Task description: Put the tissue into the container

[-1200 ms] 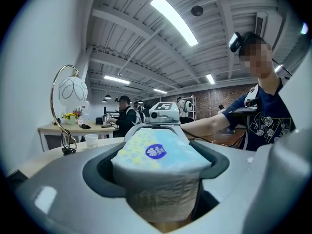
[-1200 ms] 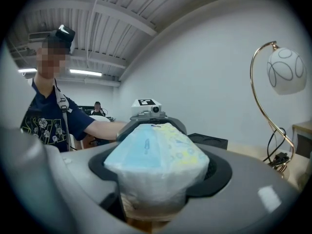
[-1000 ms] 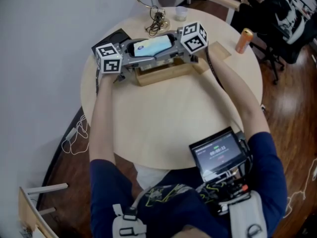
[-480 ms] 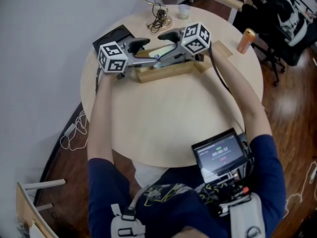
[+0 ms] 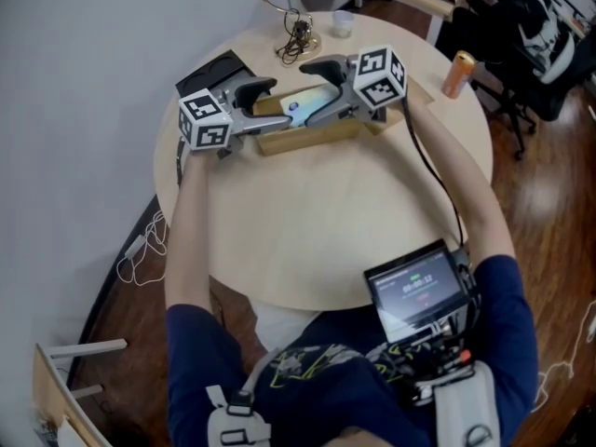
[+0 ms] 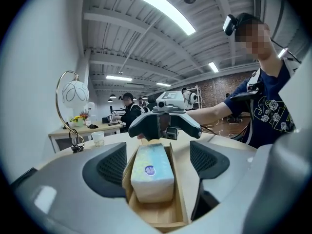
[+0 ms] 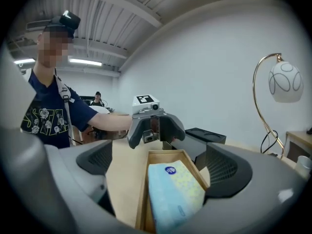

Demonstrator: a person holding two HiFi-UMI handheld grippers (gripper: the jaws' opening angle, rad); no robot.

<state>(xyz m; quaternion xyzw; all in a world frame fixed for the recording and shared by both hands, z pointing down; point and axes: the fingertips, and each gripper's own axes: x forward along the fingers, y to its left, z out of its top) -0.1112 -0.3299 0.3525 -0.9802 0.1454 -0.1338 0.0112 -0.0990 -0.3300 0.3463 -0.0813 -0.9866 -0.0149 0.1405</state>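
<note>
A light blue tissue pack (image 5: 296, 108) lies inside the open wooden container (image 5: 312, 138) at the far side of the round table. In the right gripper view the tissue pack (image 7: 173, 191) sits a little askew, its near end against the container's wall (image 7: 142, 189). My left gripper (image 5: 265, 108) reaches in from the left and my right gripper (image 5: 312, 96) from the right, facing each other over the box. Both straddle the tissue pack (image 6: 151, 172) with their pads apart from it. The left gripper (image 6: 158, 165) is open. The right gripper (image 7: 163, 165) is still opening its jaws.
A black box (image 5: 216, 71) sits just behind the left gripper. A curved lamp base with a cable (image 5: 296, 37) and a small cup (image 5: 341, 24) stand at the table's far edge. To the right is an orange can (image 5: 457, 74). A seated person (image 5: 535, 21) is beyond.
A second ago both grippers held the tissue pack above the box. Now the pack rests in the box, both sets of jaws have spread, and the grippers have drawn slightly apart.
</note>
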